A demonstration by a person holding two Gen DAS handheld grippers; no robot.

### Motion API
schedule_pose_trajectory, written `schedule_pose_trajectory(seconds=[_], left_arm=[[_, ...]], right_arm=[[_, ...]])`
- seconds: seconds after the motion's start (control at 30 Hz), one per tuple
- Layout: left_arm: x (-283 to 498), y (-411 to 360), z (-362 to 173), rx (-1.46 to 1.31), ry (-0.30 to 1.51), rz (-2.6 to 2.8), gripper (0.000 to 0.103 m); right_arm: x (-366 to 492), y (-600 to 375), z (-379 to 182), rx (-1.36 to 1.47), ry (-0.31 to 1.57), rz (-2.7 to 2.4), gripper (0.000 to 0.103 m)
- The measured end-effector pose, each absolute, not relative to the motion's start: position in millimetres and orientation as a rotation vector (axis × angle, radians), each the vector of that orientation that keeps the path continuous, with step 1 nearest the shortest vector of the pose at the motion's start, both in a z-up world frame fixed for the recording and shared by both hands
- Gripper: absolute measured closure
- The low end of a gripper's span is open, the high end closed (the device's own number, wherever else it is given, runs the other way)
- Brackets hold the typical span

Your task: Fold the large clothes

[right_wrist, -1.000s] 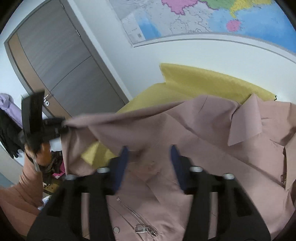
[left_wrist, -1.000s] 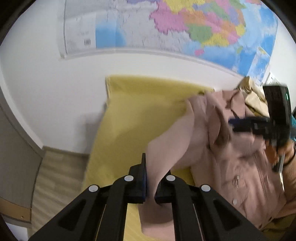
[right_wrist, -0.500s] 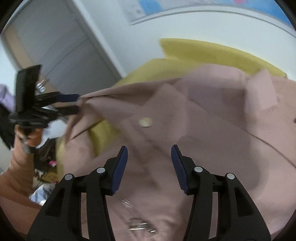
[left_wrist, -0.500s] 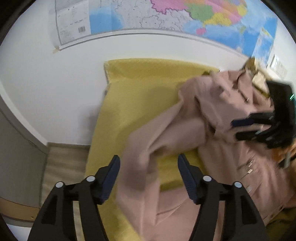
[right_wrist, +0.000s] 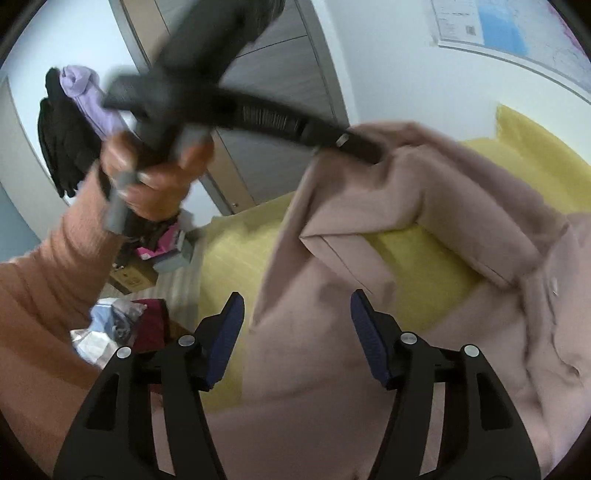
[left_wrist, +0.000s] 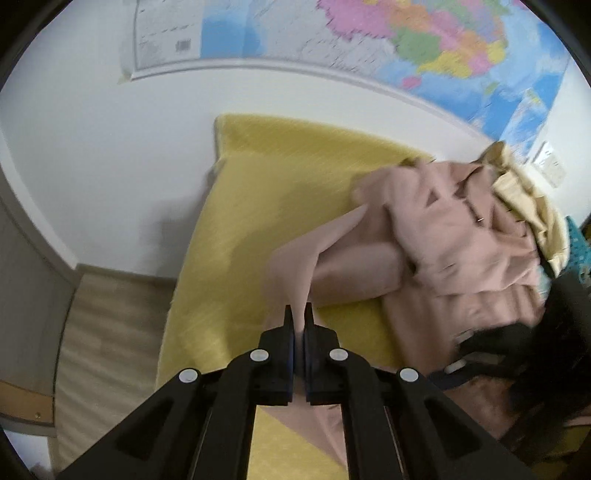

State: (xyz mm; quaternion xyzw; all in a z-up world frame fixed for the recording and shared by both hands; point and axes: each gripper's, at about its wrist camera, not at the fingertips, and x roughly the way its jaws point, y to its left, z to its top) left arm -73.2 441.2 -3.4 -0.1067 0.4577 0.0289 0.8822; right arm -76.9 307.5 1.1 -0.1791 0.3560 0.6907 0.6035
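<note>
- Half a sec back the left tongs (left_wrist: 299,317) were wide apart w/ the sleeve (left_wrist: 295,269) hanging loose between them; now they're snapped together on that sleeve, cloth pinched right at the tips.
- Right tongs (right_wrist: 297,332) are apart and opening wider, pads not pressing anything, pink cloth just lying under and between them. They've also swung way over toward the left side since the earlier shot, so the left tongs' body now fills the top of the right view.
- Meaning for the job, imo: sleeve got re-gripped, so prob about to pull it across the body for the sleeve fold. Right one looks free to grab or pin the next bit.
- Pink jacket (left_wrist: 461,236) is on the yellow blanket (left_wrist: 258,206), bunched toward the right side, sleeve stretched out toward the left tongs. Nowhere near folded yet.
- Person's hand (right_wrist: 155,177) is wrapped round the left tongs' handle, orange-ish sleeve cuff below it.
- Hard to see: lots of motion blur in both views. Right tongs in the left view are just a dark smear at the edge. Beige cloth (left_wrist: 524,192) behind the jacket, can't tell what it is. Jacket hem is cut off at the frame edge.
- Wall map (left_wrist: 369,33) up top, floor clutter (right_wrist: 122,325) in the right view, too smeary to name.
</note>
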Motion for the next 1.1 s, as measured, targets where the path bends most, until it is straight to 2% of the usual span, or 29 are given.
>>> schedule_pose_trajectory(seconds=[0.13, 0.17, 0.2, 0.27, 0.37, 0.43, 0.5, 0.53, 0.57, 0.6, 0.67, 0.77, 0.9, 1.0, 1.03, 1.07, 1.1], left_arm=[[-67.4, 432.7, 11.5, -0.213, 0.936, 0.038, 0.101], [-65.8, 432.2, 11.8, -0.216, 0.939, 0.033, 0.101], [-63.8, 430.9, 10.8, -0.218, 0.945, 0.021, 0.101], [-59.8, 425.4, 7.6, -0.235, 0.953, 0.006, 0.101], [-55.1, 421.9, 10.8, -0.243, 0.948, -0.007, 0.101], [-55.3, 418.9, 24.6, -0.270, 0.905, -0.062, 0.100], [-54.7, 420.8, 42.3, -0.315, 0.842, -0.114, 0.093], [-55.2, 421.1, 56.3, -0.338, 0.781, -0.156, 0.079], [-55.6, 421.2, 66.3, -0.357, 0.738, -0.179, 0.057], [-55.8, 423.0, 75.4, -0.380, 0.696, -0.185, 0.050], [-56.2, 423.7, 91.4, -0.411, 0.607, -0.207, 0.047], [-55.2, 417.6, 92.1, -0.418, 0.546, -0.216, 0.043], [-33.4, 383.7, 51.9, -0.305, 0.688, -0.176, 0.043], [-19.6, 357.7, 19.1, -0.212, 0.775, -0.176, 0.043], [-13.3, 342.6, 4.1, -0.159, 0.808, -0.169, 0.043], [-8.5, 333.4, -5.6, -0.124, 0.829, -0.163, 0.043], [-2.8, 322.9, -16.8, -0.084, 0.858, -0.152, 0.043]], right_arm=[[-90.9, 323.4, -5.5, -0.389, 0.808, 1.589, 0.047], [-95.2, 328.4, -8.1, -0.399, 0.791, 1.561, 0.057], [-98.0, 333.7, -12.3, -0.406, 0.794, 1.553, 0.076], [-98.9, 342.4, -20.5, -0.421, 0.831, 1.524, 0.101], [-92.9, 330.8, -4.5, -0.335, 0.826, 1.574, 0.101], [-83.3, 310.1, 27.2, -0.288, 0.772, 1.620, 0.102], [-57.4, 276.5, 71.3, -0.166, 0.735, 1.657, 0.102], [-43.9, 261.1, 89.0, -0.118, 0.718, 1.659, 0.102], [-32.3, 247.4, 102.9, -0.081, 0.699, 1.649, 0.102], [-11.5, 222.8, 124.6, -0.028, 0.662, 1.615, 0.102], [25.8, 180.1, 150.1, 0.049, 0.624, 1.534, 0.102], [74.6, 122.5, 156.1, 0.088, 0.655, 1.398, 0.102], [119.9, 55.9, 117.5, 0.031, 0.787, 1.174, 0.101], [148.5, 23.5, 66.6, 0.012, 0.941, 1.034, 0.097], [155.1, 15.5, 51.1, 0.024, 0.988, 0.977, 0.079], [162.8, 2.6, 34.3, 0.029, 1.022, 0.879, 0.052], [160.8, -4.7, 28.3, 0.053, 1.020, 0.841, 0.040]])
